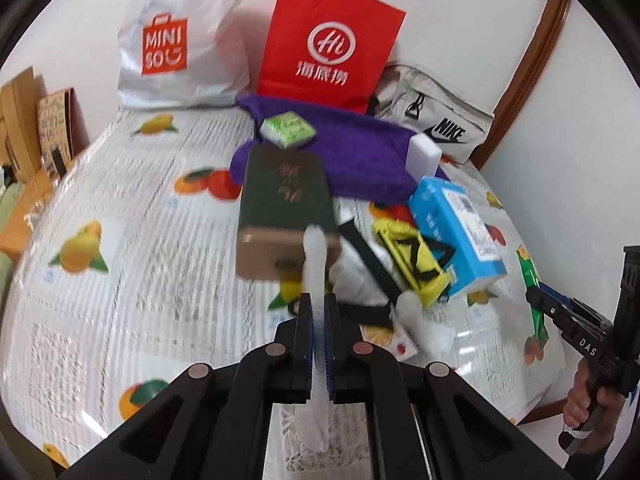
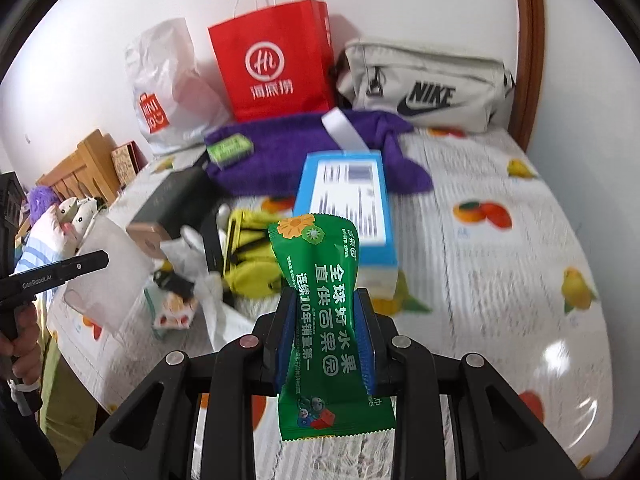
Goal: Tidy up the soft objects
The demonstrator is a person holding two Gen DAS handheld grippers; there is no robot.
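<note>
My left gripper is shut on a thin, translucent white plastic bag, which runs up between the fingers and hangs blurred over the table. In the right wrist view the same bag droops below the left gripper. My right gripper is shut on a green wet-wipe packet with white print, pinched at its middle. From the left wrist view, the right gripper sits at the far right with the green packet in it.
On the fruit-print tablecloth lies a pile: dark green box, purple towel, small green packet, white block, blue box, yellow pouch. Miniso bag, red paper bag and Nike bag stand against the wall.
</note>
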